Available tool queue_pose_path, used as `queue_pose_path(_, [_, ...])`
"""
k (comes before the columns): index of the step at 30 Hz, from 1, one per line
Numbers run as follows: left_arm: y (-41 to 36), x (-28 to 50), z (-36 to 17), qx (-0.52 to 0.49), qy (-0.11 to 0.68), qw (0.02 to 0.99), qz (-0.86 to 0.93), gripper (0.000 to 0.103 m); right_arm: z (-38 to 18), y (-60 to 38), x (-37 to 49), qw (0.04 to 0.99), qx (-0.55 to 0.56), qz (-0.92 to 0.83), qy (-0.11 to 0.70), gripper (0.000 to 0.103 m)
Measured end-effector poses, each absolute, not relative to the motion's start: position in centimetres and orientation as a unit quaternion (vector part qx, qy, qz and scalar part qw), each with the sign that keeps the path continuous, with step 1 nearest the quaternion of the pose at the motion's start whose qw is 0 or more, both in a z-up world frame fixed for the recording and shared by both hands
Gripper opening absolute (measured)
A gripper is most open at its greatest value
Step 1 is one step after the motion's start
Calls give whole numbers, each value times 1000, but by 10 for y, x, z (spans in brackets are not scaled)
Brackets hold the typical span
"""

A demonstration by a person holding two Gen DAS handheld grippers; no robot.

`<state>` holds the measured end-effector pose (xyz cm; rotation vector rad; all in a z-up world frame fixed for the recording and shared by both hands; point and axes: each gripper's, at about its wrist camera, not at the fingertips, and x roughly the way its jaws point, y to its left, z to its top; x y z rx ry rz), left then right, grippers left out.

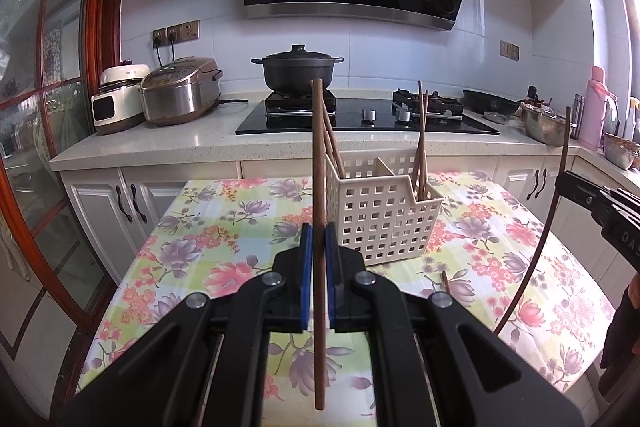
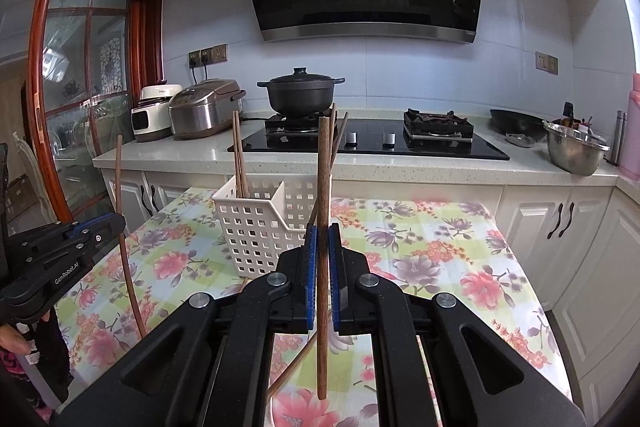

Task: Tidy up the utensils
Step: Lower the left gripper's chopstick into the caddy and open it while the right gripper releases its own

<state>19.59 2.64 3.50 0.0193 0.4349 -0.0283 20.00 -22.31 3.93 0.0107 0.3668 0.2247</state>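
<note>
Chopsticks are pinched upright, one chopstick by the left hand-held gripper, another chopstick by the right hand-held gripper. Beyond, a white basket is seen on the surface.

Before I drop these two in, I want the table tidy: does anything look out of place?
Yes. One loose chopstick lies slanted on the floral tablecloth in front of the white basket, not standing inside like the others. Each hand-held gripper, left and right, grips its own chopstick upright.
</note>
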Motion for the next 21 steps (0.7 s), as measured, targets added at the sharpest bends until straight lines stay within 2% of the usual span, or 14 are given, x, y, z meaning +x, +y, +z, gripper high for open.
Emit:
queue_pose_path(11, [26,216,64,-8,206,978,-27,6,63,-221,217,977,8,126,171,6])
queue_pose_path(21, [14,255,124,-2,174,984,-29,6,97,-216,255,976,29,140,164,6])
